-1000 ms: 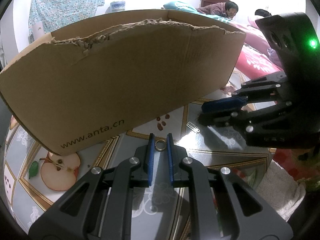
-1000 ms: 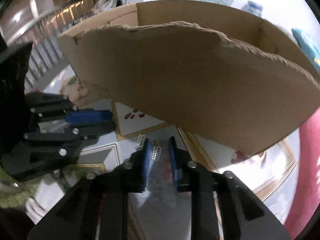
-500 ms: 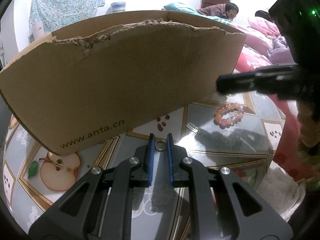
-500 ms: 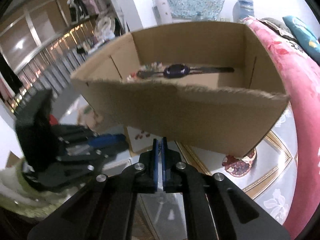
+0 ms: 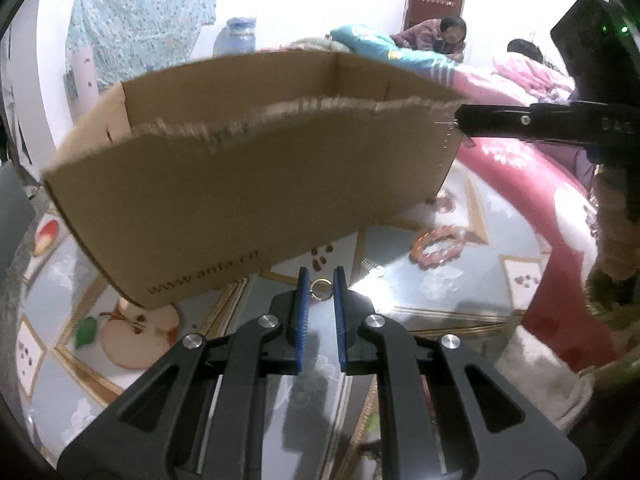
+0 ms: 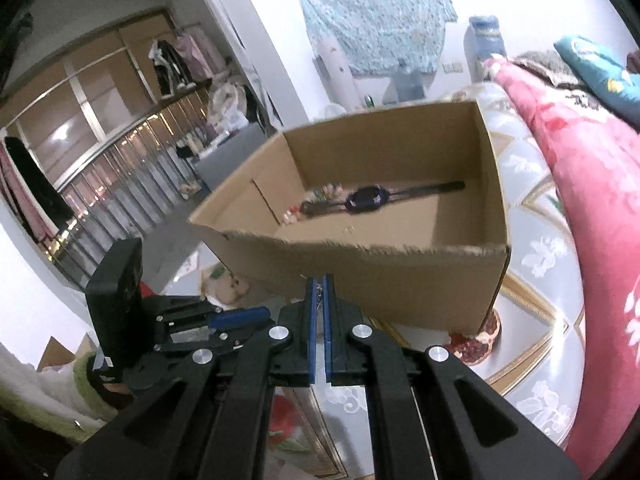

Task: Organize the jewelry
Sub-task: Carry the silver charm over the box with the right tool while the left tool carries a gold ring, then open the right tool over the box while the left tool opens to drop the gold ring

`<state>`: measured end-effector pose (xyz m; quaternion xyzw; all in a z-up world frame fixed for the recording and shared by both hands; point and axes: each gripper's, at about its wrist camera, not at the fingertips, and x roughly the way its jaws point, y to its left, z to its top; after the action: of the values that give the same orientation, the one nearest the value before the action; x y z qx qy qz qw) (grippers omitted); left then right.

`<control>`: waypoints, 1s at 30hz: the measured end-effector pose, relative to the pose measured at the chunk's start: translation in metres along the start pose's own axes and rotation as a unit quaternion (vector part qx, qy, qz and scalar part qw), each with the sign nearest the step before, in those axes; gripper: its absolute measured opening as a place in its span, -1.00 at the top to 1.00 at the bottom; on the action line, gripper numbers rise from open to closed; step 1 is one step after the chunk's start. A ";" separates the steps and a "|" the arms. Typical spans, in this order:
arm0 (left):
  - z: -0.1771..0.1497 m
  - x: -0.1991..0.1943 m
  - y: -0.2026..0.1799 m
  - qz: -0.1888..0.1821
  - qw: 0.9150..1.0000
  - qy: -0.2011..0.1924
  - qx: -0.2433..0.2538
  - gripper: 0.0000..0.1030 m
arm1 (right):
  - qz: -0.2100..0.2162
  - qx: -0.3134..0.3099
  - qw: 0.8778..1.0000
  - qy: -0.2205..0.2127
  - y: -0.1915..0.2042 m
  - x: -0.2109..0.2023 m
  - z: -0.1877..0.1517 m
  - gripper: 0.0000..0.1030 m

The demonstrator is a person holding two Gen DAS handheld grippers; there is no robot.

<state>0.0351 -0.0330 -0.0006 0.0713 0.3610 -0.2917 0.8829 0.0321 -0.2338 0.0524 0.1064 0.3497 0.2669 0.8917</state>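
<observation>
A small gold ring is pinched between the blue pads of my left gripper, low over the table in front of the cardboard box. My right gripper is shut on a small silver earring and hovers just before the box's torn near rim. In the left wrist view its tip is at the box's right corner. Inside the box lie a dark watch and some beads. A pink bead bracelet and another silver earring lie on the table.
The glass table top has a fruit pattern and gold lines. Red and pink bedding runs along the table's right side. Two people sit in the background. A fuzzy sleeve holds the right gripper.
The right gripper shut on a silver earring on the table and rose with it to the box's rim. The left gripper kept its grip on the ring and barely moved.
</observation>
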 end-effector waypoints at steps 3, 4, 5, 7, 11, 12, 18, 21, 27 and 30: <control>0.010 -0.022 -0.003 -0.007 1.000 -0.023 -0.006 0.79 | 0.008 -0.010 1.000 -0.020 0.006 -0.009 0.008 0.94; 0.013 -0.029 -0.005 -0.010 0.999 -0.031 -0.008 0.79 | 0.009 -0.013 1.000 -0.025 0.008 -0.011 0.011 0.94; 0.017 -0.036 -0.006 -0.014 0.999 -0.039 -0.009 0.79 | 0.011 -0.017 0.999 -0.032 0.009 -0.013 0.014 0.94; 0.029 -0.050 -0.008 -0.021 0.998 -0.059 -0.009 0.79 | 0.015 -0.023 0.999 -0.046 0.011 -0.018 0.023 0.94; 0.056 -0.069 -0.010 -0.040 0.994 -0.098 -0.010 0.79 | 0.018 -0.023 0.998 -0.062 0.011 -0.021 0.040 0.94; 0.066 -0.069 -0.008 -0.044 0.993 -0.104 -0.012 0.79 | 0.018 -0.020 0.998 -0.064 0.009 -0.019 0.046 0.94; 0.110 -0.035 0.000 -0.029 0.996 -0.085 -0.023 0.79 | 0.007 0.002 0.998 -0.054 -0.008 0.006 0.073 0.94; 0.126 -0.008 0.011 -0.018 0.998 -0.053 -0.041 0.79 | -0.015 0.014 0.999 -0.036 -0.018 0.028 0.085 0.94; 0.142 0.047 0.029 0.022 0.998 0.007 -0.062 0.78 | -0.059 0.027 0.998 0.003 -0.037 0.069 0.102 0.91; 0.141 0.056 0.033 0.024 0.997 0.017 -0.073 0.66 | -0.060 0.033 0.998 0.004 -0.039 0.075 0.101 0.79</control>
<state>0.1697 -0.0792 0.0609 0.0206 0.3939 -0.2420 0.8865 0.1631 -0.2256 0.0692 0.1135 0.3677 0.2017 0.9007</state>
